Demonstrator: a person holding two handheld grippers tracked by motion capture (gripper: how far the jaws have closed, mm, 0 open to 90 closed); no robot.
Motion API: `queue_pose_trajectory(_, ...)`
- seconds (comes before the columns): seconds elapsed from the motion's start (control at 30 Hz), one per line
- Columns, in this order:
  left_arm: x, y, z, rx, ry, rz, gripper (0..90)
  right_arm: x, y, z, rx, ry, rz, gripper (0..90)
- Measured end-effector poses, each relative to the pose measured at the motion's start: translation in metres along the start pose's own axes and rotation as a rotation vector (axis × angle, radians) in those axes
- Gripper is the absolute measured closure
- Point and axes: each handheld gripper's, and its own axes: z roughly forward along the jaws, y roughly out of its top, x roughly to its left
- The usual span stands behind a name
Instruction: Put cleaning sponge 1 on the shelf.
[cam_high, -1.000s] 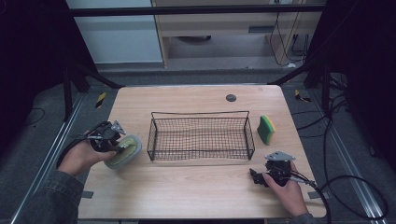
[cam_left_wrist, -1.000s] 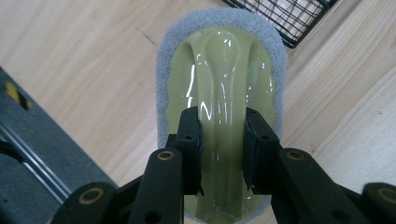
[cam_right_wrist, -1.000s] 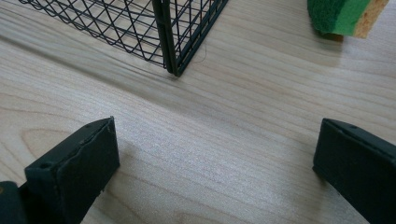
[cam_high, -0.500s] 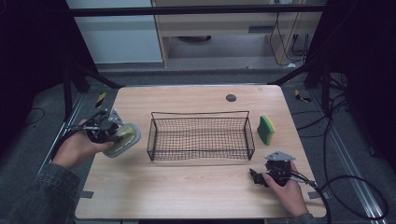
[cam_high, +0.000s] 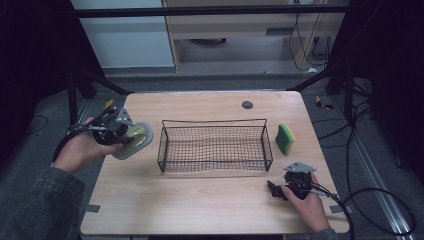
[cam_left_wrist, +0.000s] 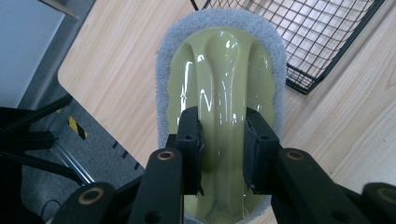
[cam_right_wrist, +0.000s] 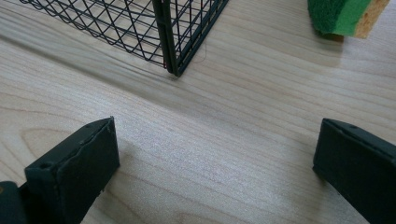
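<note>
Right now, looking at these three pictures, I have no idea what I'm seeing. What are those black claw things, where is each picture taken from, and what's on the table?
There is no robot here. A person sits at a wooden table and holds a hand-worked grasping tool in each hand. Each tool has two black jaws and a small camera.

The wide picture comes from a camera above, looking down on the table. The other two come from the cameras on the tools, looking along their jaws.

The left tool is shut on a scrub pad, a pale green plastic grip with a grey scouring edge, held up off the table beside a wire basket. The right tool rests low near the table's front edge, its jaws wide apart with nothing between them.

Also on the table: a green and yellow sponge standing on edge, right of the basket.
</note>
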Motion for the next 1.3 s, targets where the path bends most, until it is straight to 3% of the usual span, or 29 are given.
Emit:
queue_pose_trajectory(0.37,-0.004,0.021,-0.005,-0.022,0.011,0.047,70.7,0.000,0.000,0.000,0.000,-0.001,0.001,0.5)
queue_pose_trajectory(0.73,-0.011,0.051,-0.006,-0.044,0.019,0.108,70.7,0.000,0.000,0.000,0.000,-0.001,0.001,0.5)
queue_pose_trajectory(0.93,-0.022,0.070,0.004,-0.054,0.034,0.168,70.7,0.000,0.000,0.000,-0.001,-0.001,0.004,0.5)
queue_pose_trajectory(1.13,-0.034,0.088,0.021,-0.050,0.023,0.230,70.7,0.000,0.000,0.000,-0.002,-0.002,0.003,0.5)
queue_pose_trajectory(1.3,-0.041,0.096,0.030,-0.053,0.013,0.258,70.7,0.000,0.000,0.000,-0.002,-0.002,0.003,0.5)
